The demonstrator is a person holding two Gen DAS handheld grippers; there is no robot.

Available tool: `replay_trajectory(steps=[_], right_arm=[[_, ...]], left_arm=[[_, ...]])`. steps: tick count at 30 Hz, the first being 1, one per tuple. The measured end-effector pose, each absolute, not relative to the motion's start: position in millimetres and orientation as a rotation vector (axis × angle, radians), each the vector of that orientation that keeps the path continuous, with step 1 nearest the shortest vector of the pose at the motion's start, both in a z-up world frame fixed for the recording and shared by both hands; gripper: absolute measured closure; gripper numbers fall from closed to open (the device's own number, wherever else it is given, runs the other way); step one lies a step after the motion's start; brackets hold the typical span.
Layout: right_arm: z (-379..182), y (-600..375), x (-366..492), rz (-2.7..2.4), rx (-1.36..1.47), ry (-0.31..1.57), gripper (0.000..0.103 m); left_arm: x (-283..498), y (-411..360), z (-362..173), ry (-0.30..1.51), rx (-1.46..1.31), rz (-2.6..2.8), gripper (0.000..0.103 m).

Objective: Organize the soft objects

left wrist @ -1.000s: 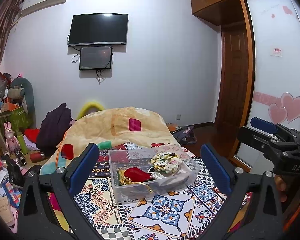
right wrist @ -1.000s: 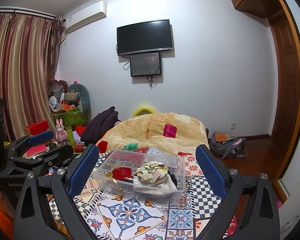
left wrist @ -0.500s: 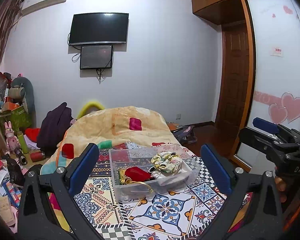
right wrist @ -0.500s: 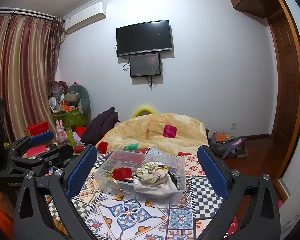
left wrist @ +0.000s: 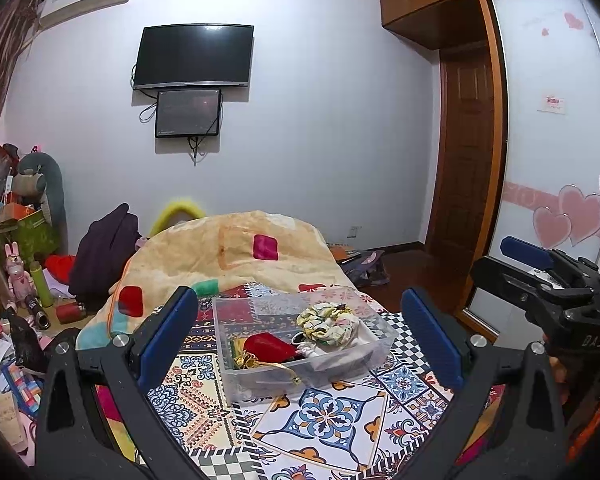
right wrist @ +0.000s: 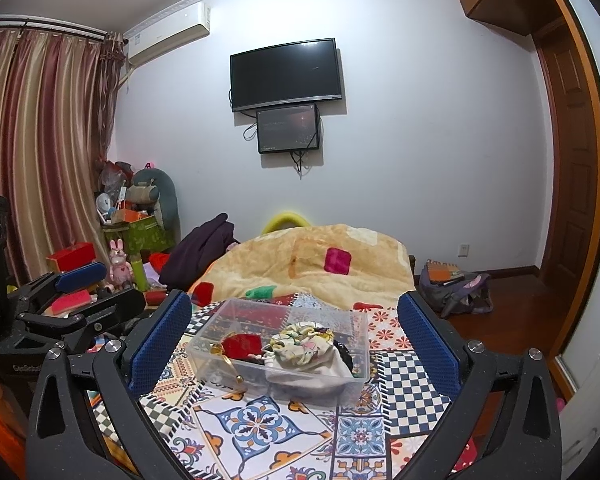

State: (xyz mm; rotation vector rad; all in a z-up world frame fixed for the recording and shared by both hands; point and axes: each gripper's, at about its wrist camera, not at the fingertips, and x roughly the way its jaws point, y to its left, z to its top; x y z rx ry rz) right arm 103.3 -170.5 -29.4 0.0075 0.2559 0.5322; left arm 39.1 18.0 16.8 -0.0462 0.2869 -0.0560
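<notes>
Left gripper (left wrist: 300, 338): fingers spread wide, nothing between them, held above the near end of the bed (left wrist: 320, 420). In its own view the blue pads frame a clear plastic box (left wrist: 300, 344) at lower centre of the frame.

Right gripper (right wrist: 294, 338): also wide apart and empty, framing the same box (right wrist: 278, 354) from slightly further right. Each gripper shows at the edge of the other's view: the right one at the right edge of the left view (left wrist: 540, 276), the left one at the left edge of the right view (right wrist: 80, 292).

Box contents: a floral cloth pouch (left wrist: 328, 322) bunched on top of a white cloth (left wrist: 340, 354) at the right side; a red pouch (left wrist: 268, 346) left of it with a gold cord (left wrist: 284, 370) trailing over the near wall. Something dark lies under the pouches; cannot tell what. The far part of the box shows only the bedspread through its floor.

The box sits on a patterned patchwork bedspread. Behind it, upper centre of the bed, a tan blanket (left wrist: 236, 252) lies heaped. A television (left wrist: 194, 56) hangs on the far wall with a smaller screen (left wrist: 188, 113) just below it.
</notes>
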Motion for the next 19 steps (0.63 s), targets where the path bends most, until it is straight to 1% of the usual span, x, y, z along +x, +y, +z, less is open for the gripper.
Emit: replay_trajectory(steps=[19], right_arm=[[-31.7,-168.0,101.2,0.529,-0.006,0.257,0.0]], left_arm=[[38.1,15.9,19.4,0.291,-0.047,-0.064,0.0]])
